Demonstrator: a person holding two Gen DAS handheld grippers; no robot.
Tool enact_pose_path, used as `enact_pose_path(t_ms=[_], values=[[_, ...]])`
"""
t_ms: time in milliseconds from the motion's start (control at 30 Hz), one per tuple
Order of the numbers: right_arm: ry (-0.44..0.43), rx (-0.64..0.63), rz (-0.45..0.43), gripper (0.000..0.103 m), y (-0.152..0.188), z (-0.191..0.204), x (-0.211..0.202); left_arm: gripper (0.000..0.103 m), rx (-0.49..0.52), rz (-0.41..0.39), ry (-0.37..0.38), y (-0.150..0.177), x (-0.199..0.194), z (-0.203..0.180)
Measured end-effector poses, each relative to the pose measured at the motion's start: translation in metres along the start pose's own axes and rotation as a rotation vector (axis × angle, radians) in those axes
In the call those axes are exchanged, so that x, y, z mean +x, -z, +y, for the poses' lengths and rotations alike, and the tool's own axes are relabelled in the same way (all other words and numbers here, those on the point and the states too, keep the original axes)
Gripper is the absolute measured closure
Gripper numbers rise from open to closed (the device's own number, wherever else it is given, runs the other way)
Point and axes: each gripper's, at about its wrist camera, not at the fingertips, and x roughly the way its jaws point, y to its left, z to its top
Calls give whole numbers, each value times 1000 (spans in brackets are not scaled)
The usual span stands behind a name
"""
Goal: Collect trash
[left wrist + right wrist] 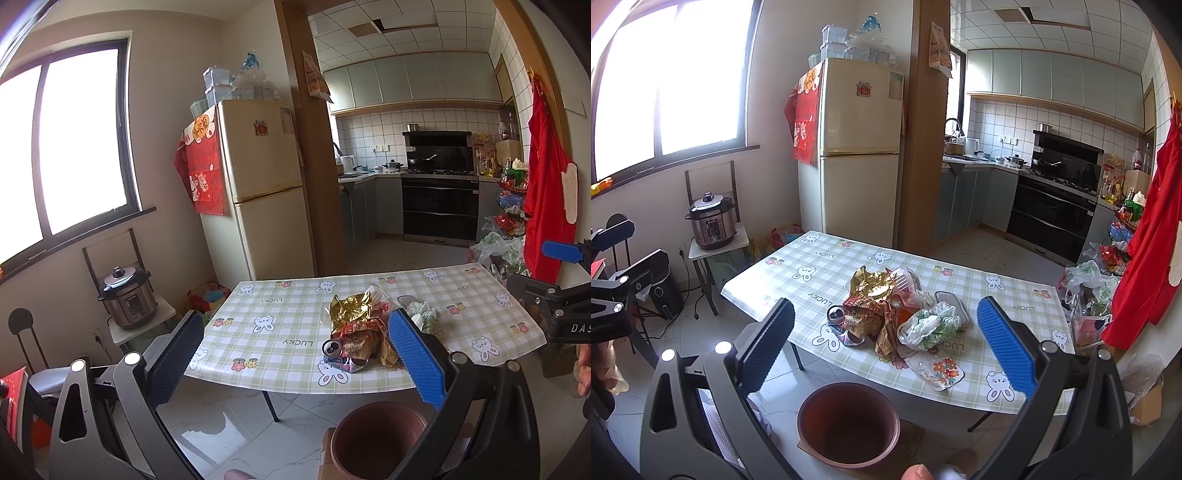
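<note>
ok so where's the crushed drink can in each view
Left wrist: the crushed silver and blue drink can lies low centre, at the near end of the trash pile, between the open gripper fingers.
Right wrist: the same can sits left of centre, at the left edge of the pile.
Shared landmark: the crumpled gold foil wrapper just behind it.

table (849,254): checked cloth | on it: trash heap (886,306); crushed can (837,318); floral wrapper (942,371)

Bright window (55,147) on left wall. Cream fridge (258,184) beside wooden pillar (306,147). Tiled kitchen behind, black oven (439,210). Pale marble floor (221,424). Checked table (277,332).
</note>
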Motion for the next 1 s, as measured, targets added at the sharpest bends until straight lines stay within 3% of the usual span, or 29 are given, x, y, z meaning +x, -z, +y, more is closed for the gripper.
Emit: enact_pose_path(t_ms=[1000], values=[[9, 1, 1, 5, 2, -1, -1, 5, 2, -8, 3, 3, -2, 1]])
